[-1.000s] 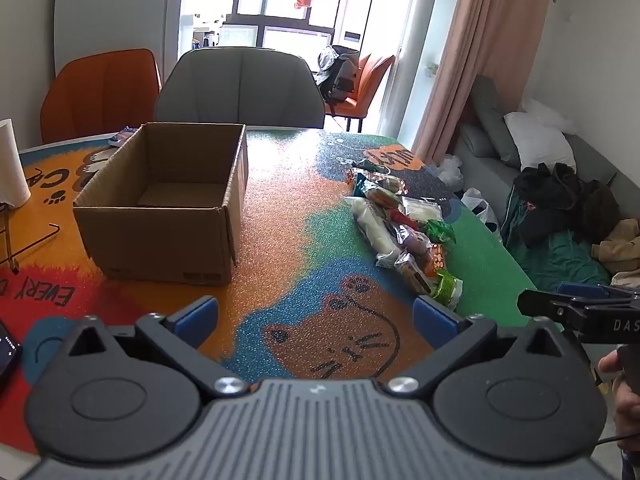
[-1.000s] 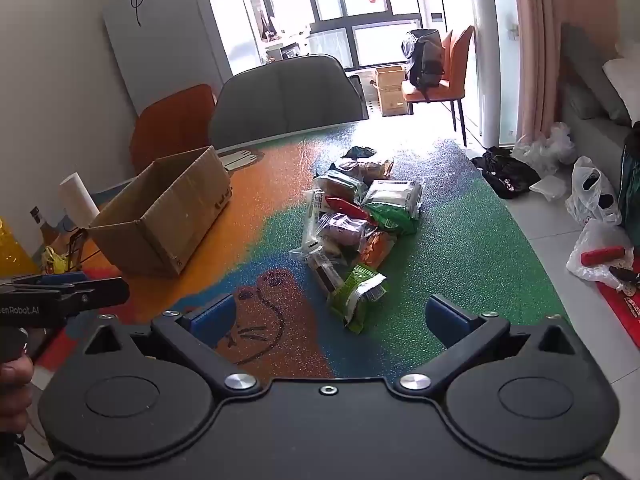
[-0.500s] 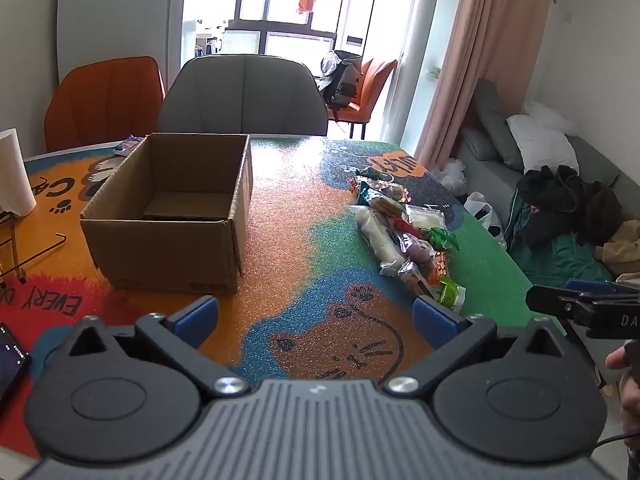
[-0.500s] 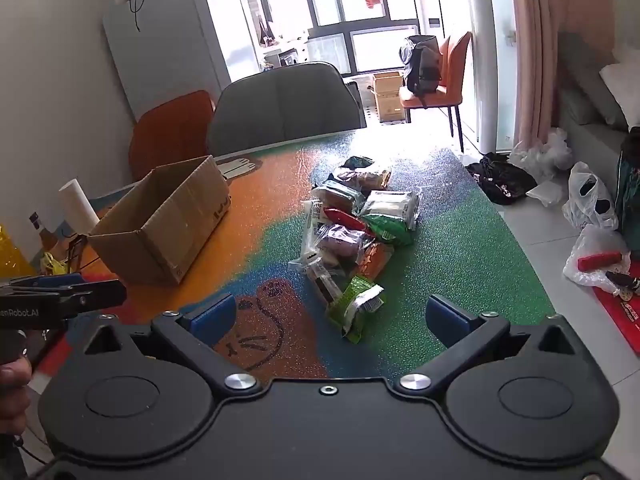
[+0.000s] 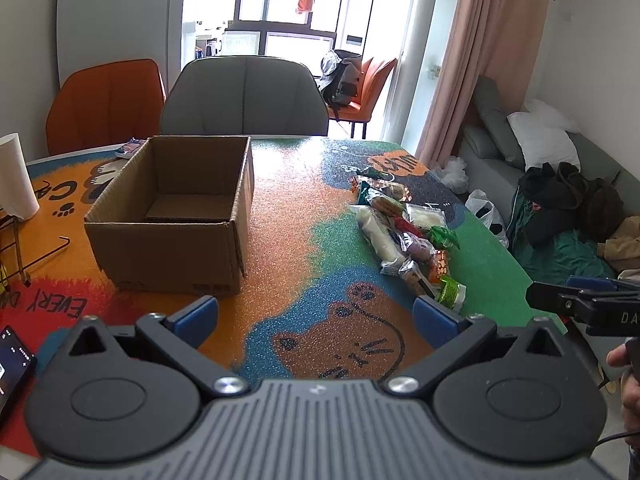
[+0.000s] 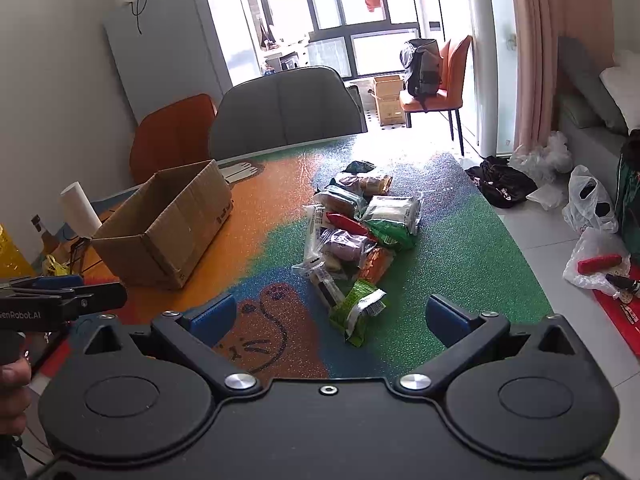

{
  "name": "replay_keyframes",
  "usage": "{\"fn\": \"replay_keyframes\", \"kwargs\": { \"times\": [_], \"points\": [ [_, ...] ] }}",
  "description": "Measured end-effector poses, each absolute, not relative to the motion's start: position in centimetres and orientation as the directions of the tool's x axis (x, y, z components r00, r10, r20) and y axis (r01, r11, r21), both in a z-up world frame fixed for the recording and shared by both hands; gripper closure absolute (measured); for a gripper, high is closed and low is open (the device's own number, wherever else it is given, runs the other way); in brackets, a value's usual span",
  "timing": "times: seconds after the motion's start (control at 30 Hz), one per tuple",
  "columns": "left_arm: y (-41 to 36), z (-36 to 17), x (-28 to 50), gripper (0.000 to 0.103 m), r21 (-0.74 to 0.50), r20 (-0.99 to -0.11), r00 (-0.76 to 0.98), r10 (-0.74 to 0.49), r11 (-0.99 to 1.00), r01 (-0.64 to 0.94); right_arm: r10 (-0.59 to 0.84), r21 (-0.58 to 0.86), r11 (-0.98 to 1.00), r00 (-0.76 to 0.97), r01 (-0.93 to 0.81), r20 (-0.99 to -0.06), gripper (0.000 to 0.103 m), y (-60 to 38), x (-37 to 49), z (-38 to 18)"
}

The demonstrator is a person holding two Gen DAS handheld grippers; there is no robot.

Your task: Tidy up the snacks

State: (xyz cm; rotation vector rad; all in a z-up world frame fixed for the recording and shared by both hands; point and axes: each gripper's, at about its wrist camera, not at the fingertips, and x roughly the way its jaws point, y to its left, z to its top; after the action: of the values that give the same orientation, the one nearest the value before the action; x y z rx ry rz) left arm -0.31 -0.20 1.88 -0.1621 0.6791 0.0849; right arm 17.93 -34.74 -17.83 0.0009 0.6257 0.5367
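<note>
A pile of wrapped snacks (image 5: 404, 236) lies on the right half of the colourful table mat; it also shows in the right wrist view (image 6: 352, 240), with a green packet (image 6: 358, 314) nearest. An open, empty cardboard box (image 5: 172, 212) stands on the left half, also seen in the right wrist view (image 6: 168, 232). My left gripper (image 5: 316, 316) is open and empty, held above the near table edge, facing between box and snacks. My right gripper (image 6: 328, 314) is open and empty, held back from the green packet.
A paper towel roll (image 5: 14, 178) and wire rack stand at the far left. A phone (image 5: 12, 356) lies at the near left edge. A grey chair (image 5: 244, 100) and an orange chair (image 5: 104, 100) stand behind the table. Bags and clothes litter the floor on the right (image 6: 592, 208).
Both grippers have pulled back and risen a little, so the box and snacks look smaller and lower in view. Both stay open. Nothing on the table has moved.
</note>
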Motion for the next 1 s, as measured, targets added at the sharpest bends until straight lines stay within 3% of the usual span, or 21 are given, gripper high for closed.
{"fn": "replay_keyframes", "kwargs": {
  "times": [1.0],
  "points": [
    [0.19,1.55,-0.67,0.000,-0.121,-0.636,0.771,0.033,0.983,-0.141,0.483,0.145,0.857,0.672,-0.494,-0.561,0.000,-34.06,17.62,-17.68]
  ]
}}
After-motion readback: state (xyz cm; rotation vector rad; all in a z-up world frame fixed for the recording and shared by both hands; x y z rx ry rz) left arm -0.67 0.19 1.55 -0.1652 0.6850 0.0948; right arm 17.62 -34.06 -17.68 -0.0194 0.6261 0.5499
